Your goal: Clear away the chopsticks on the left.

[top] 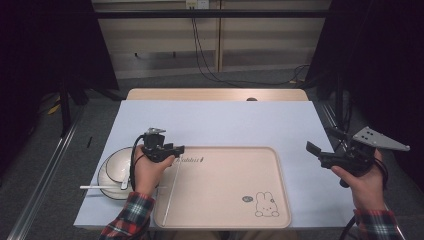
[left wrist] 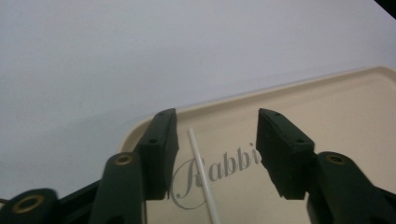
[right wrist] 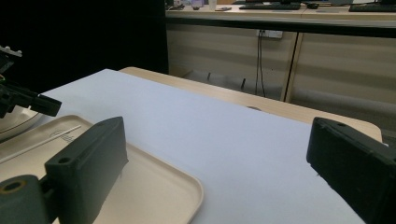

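1. White chopstick (top: 172, 187) lies flat on the tray (top: 225, 220), along its left edge, lower-left of centre in the high view; a second stick (top: 102, 187) rests across the bowl (top: 111, 172).
2. Left gripper (left wrist: 217, 140): jaws apart, straddling the chopstick's tip without pressing it. Right gripper (right wrist: 215, 163): wide apart, empty, at frame right.
3. Judged thin, light, stiff and slick; pinch near mid-length.
4. The lower end is cut off in the left gripper view; the bowl's inside is hard to read.
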`<state>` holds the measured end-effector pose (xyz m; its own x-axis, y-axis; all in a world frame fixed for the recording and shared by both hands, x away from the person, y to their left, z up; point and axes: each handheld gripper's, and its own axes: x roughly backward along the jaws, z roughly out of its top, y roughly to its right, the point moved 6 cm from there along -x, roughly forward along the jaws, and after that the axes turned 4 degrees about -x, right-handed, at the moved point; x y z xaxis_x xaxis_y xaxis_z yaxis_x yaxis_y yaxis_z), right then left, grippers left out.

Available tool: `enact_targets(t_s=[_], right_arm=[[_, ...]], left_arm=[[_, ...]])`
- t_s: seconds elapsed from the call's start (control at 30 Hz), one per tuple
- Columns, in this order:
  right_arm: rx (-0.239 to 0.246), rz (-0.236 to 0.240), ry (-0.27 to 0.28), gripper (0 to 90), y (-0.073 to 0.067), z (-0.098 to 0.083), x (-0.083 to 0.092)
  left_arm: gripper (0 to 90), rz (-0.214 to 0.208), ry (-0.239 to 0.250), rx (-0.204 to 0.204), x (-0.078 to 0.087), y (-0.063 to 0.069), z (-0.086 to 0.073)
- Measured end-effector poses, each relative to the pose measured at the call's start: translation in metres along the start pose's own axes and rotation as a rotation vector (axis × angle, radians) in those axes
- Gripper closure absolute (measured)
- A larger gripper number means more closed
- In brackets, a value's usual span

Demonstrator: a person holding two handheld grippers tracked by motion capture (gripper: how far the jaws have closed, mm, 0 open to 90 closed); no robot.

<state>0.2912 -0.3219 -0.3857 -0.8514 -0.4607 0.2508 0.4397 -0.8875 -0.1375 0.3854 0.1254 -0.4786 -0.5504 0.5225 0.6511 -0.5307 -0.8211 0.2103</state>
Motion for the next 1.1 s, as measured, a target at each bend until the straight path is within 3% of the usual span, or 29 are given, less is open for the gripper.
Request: enact_targets(t_s=[0.13,0.27,0.33,0.43,0.47,0.73,0.83,0.93,1.03,1.1], right_arm=[[0.002,0.003,0.000,4.6,0.000,0.000,0.000],[0.010,0.008,0.000,4.6,0.000,0.000,-0.001],[0.011,0.007,-0.001,4.6,0.000,0.000,-0.001],[0.011,0.008,-0.001,4.6,0.000,0.000,-0.001],[0.011,0.007,0.000,4.6,0.000,0.000,-0.001],[0.010,0.006,-0.008,4.6,-0.001,-0.001,-0.002],[0.011,0.004,-0.005,4.6,-0.001,-0.001,-0.002],[0.010,0.003,-0.008,4.6,0.000,-0.001,-0.001],[0.012,0.005,-0.011,4.6,0.000,-0.001,-0.001],[0.009,0.001,-0.007,4.5,0.000,-0.001,-0.002]], left_arm=[[38.9,-0.032,-0.012,-0.070,0.003,0.002,0.000],[29.4,-0.040,-0.004,-0.088,0.007,0.001,0.000],[28.1,-0.041,-0.003,-0.089,0.010,0.000,0.000],[25.4,-0.053,-0.010,-0.121,0.011,0.000,0.000],[24.8,-0.057,-0.035,-0.163,0.013,-0.002,-0.002],[22.5,-0.097,-0.046,-0.225,0.022,0.005,-0.001],[21.5,-0.121,-0.062,-0.245,0.025,0.008,-0.002],[19.9,-0.134,-0.091,-0.298,0.027,0.008,-0.003],[18.0,-0.155,-0.094,-0.302,0.027,0.010,-0.005],[16.7,-0.154,-0.109,-0.329,0.028,0.010,-0.007]])
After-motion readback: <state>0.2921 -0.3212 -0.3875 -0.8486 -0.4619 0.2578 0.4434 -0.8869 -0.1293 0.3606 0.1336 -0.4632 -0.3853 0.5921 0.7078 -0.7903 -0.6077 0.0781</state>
